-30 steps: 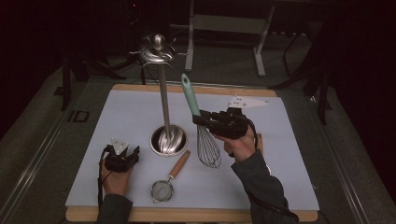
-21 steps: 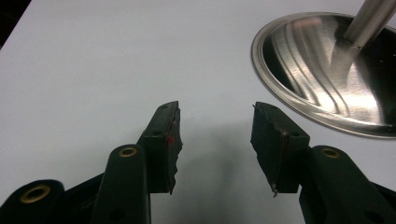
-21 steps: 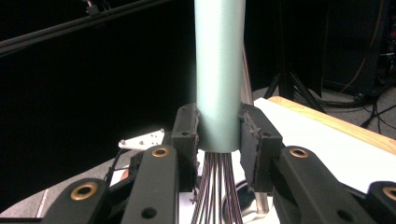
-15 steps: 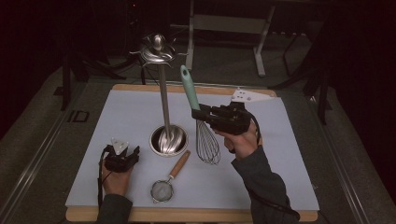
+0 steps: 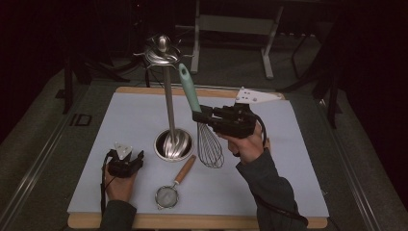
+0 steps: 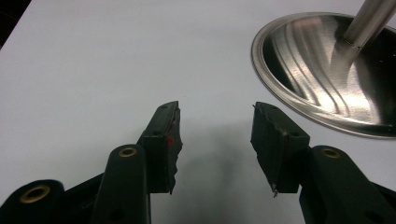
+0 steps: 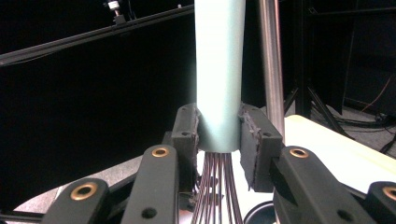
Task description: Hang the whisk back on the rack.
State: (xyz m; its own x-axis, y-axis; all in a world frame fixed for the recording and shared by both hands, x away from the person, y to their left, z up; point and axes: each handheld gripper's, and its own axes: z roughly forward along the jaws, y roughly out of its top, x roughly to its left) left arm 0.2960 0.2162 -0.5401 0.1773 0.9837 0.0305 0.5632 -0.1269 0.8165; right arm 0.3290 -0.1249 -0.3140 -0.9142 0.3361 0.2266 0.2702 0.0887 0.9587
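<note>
White mat point(image 5: 120, 120) | whisk point(image 5: 204, 127) near-upright, handle up | right tool point(image 5: 198, 117) clamps handle | left tool point(image 6: 215, 135) agape, empty

In the high view the pale table mat point(image 5: 298, 159) is evenly lit from above, while everything around the mat sinks into near-black, and the whole frame is soft and a little grainy. In the left gripper view the mat is bright and almost washed out, a blurred shadow lies on it between the jaws, and streaks of glare run across the steel stand base point(image 6: 336, 79) at its upper right. In the right gripper view the mint whisk handle point(image 7: 219, 70) is sharp against a dark background.
</note>
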